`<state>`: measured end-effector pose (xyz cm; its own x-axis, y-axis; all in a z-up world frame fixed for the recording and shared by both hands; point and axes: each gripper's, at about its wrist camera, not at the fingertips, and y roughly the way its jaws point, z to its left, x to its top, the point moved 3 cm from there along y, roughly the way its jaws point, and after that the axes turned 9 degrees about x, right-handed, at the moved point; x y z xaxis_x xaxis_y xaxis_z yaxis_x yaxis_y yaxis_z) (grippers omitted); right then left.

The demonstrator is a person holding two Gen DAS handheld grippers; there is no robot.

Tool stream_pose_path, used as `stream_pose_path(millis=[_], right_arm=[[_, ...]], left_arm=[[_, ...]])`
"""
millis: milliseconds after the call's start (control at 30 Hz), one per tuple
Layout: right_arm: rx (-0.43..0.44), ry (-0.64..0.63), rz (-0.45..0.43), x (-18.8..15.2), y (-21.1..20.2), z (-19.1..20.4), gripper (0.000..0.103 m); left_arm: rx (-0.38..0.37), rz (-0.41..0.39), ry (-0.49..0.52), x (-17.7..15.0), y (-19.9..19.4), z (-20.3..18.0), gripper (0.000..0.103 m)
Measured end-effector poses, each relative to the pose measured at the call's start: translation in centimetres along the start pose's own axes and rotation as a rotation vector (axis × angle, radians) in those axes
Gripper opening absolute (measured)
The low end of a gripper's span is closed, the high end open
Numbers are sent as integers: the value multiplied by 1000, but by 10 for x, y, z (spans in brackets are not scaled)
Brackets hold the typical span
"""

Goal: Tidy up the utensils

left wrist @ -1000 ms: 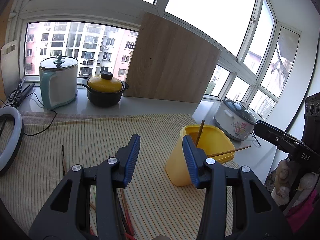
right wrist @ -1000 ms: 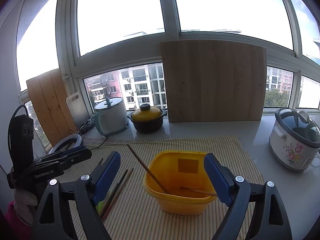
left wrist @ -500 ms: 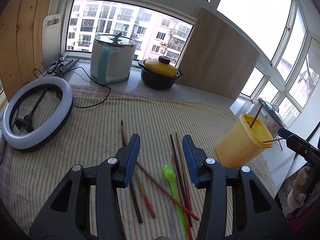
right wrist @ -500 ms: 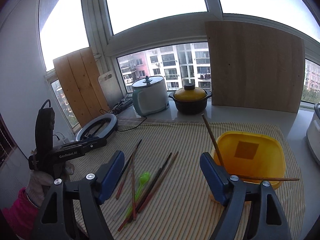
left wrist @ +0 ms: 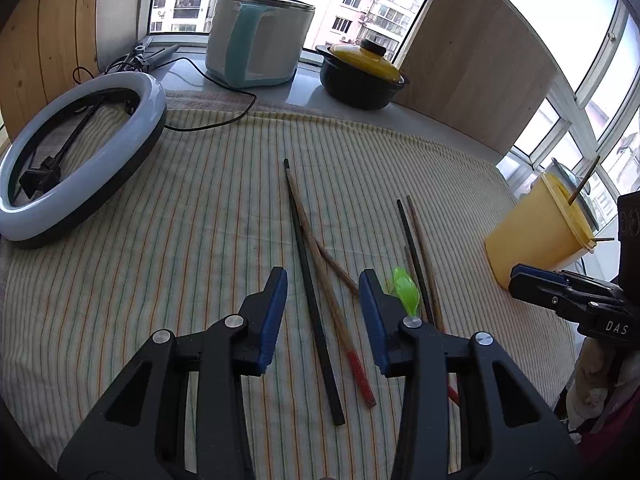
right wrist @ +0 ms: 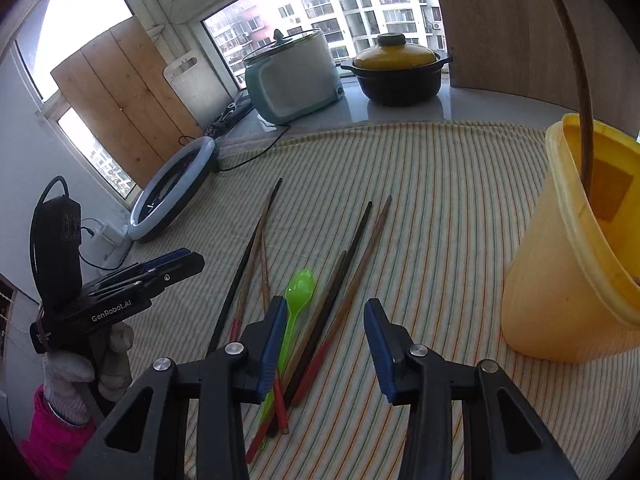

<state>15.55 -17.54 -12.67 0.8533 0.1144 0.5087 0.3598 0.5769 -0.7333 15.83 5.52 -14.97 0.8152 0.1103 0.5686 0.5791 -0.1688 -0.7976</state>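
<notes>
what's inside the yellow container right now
One brown chopstick stands in the yellow container, leaning on its rim, and a second stick pokes over the rim. The bottom is hidden by the wall, so anything else inside cannot be seen.

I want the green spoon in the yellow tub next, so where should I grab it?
Grip the green plastic spoon on its thin handle just below the bowl, coming from above with jaws across it. It lies flat on the striped cloth, and chopsticks crowd its lower handle, so the upper part is clearest.
</notes>
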Motion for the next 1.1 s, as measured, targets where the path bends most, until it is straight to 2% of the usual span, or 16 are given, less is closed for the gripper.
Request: stream_pose_path(millis=[233, 467, 567, 900, 1100], right_arm=[[-55, 63, 85, 10, 37, -16, 31], [-76, 129, 132, 16, 61, -30, 20], [-82, 147, 141, 19, 69, -34, 19], [-103, 164, 154, 23, 79, -38, 16], [-127, 137, 171, 26, 83, -37, 15]], left_arm=[[13, 64, 24, -9, 23, 1, 24], [23, 94, 47, -9, 33, -2, 19], [24, 111, 51, -9, 38, -1, 15], [32, 128, 67, -8, 46, -3, 15], [83, 130, 120, -3, 50, -11, 15]])
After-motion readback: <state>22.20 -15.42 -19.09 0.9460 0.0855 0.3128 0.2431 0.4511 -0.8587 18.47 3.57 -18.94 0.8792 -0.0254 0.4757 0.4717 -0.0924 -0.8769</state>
